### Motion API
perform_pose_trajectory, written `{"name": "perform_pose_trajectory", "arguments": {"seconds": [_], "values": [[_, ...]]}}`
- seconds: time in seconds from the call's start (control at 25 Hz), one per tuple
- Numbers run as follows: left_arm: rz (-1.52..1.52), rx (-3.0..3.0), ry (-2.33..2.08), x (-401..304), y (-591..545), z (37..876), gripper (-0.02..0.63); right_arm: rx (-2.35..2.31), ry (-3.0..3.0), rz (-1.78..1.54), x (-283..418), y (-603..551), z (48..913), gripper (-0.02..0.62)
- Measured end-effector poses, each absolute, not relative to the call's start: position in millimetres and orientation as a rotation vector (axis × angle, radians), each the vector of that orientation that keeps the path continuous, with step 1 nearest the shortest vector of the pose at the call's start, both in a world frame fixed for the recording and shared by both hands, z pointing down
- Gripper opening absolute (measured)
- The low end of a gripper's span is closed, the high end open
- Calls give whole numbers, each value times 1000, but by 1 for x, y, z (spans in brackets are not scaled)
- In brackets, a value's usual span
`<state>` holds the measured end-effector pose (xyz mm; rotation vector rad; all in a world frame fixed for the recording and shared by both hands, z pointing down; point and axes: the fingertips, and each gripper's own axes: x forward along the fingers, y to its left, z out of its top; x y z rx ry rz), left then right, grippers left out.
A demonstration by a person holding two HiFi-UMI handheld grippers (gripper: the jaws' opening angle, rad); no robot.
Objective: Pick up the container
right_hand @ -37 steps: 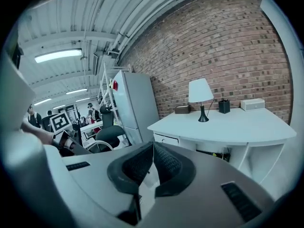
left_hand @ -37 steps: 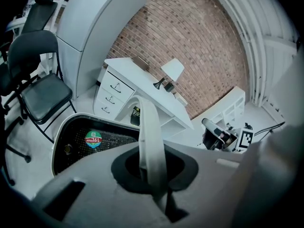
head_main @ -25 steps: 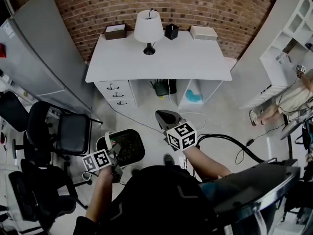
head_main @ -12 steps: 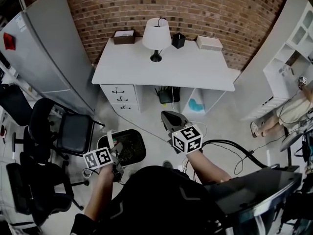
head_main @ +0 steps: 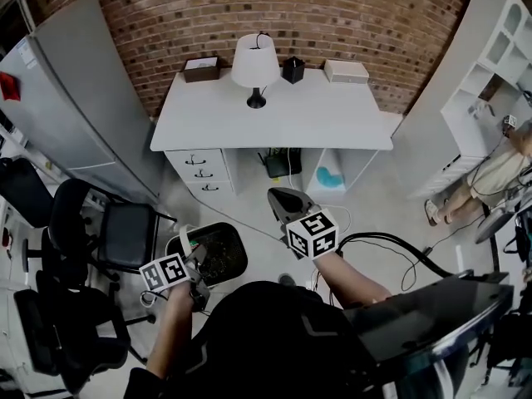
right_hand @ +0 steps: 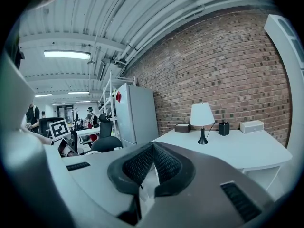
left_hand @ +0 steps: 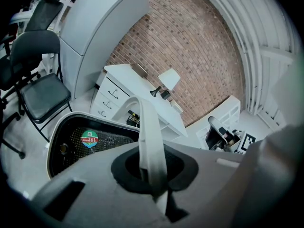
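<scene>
The container (head_main: 218, 252) is a black bin with a white rim and a white strap handle. It hangs near the floor at the lower left of the head view. My left gripper (head_main: 198, 266) is shut on that handle (left_hand: 148, 132), which runs up between the jaws in the left gripper view. Below the handle I see the bin's black mesh inside (left_hand: 85, 148) with a round sticker. My right gripper (head_main: 283, 198) is held out in front of the person, above the floor and apart from the container. Its pads (right_hand: 164, 161) meet with nothing between them.
A white desk (head_main: 274, 110) with a lamp (head_main: 253, 61) and small boxes stands against the brick wall, with drawers (head_main: 199, 173) below. Black chairs (head_main: 116, 235) are at the left beside a grey cabinet (head_main: 75, 98). A black cable (head_main: 391, 243) lies on the floor. A person (head_main: 499, 169) is at the right.
The head view has swayed slightly. Both grippers and the container keep their places relative to each other, and the left gripper still holds the handle.
</scene>
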<state>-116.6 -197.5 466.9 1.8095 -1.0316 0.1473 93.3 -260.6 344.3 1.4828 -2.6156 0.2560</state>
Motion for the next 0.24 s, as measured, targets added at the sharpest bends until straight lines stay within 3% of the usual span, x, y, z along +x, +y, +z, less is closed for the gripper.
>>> {"name": "perform_pose_trajectory", "arguments": {"seconds": [0.24], "values": [[163,1815,-1030,-113,-196,463,9,1477,-2627,256,95,-259,343,6]]}}
